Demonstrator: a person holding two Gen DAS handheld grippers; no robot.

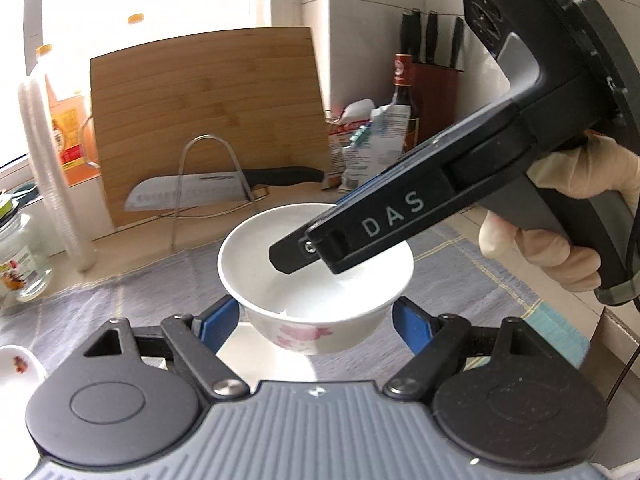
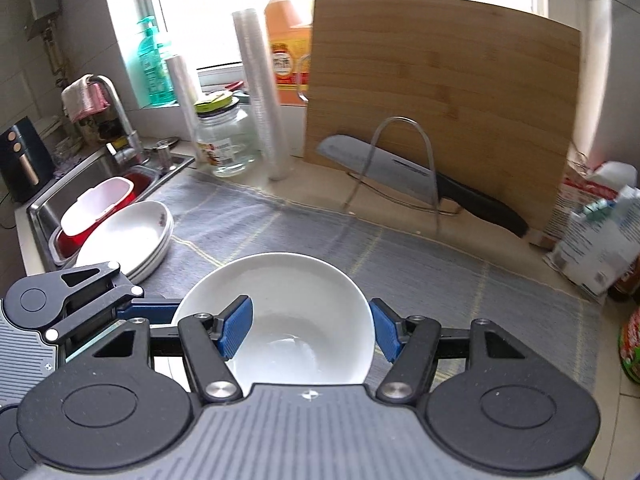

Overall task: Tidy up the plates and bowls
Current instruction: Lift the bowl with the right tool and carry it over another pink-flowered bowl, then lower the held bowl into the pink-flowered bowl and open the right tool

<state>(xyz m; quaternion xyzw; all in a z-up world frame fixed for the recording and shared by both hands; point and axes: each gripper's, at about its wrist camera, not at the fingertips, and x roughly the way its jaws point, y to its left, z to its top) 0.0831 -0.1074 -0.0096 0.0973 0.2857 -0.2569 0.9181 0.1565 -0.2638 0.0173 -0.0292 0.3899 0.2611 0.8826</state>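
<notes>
White bowl [image 1: 316, 280] clamped between left gripper [image 1: 316, 320] fingers, right gripper [image 2: 312, 330] pinching its rim

Window [image 2: 200, 12] at 12 o'clock is totally blown out, cutting board [image 2: 444, 108] backlit, fisheye bending edges, slight blur around 3 o'clock.

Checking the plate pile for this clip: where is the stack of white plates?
In the right wrist view, the stack of white plates sits at left on the grey mat, beside the sink.

Home kitchen: sink [image 2: 100, 184], cutting board [image 2: 444, 96], knife [image 2: 400, 176].
</notes>
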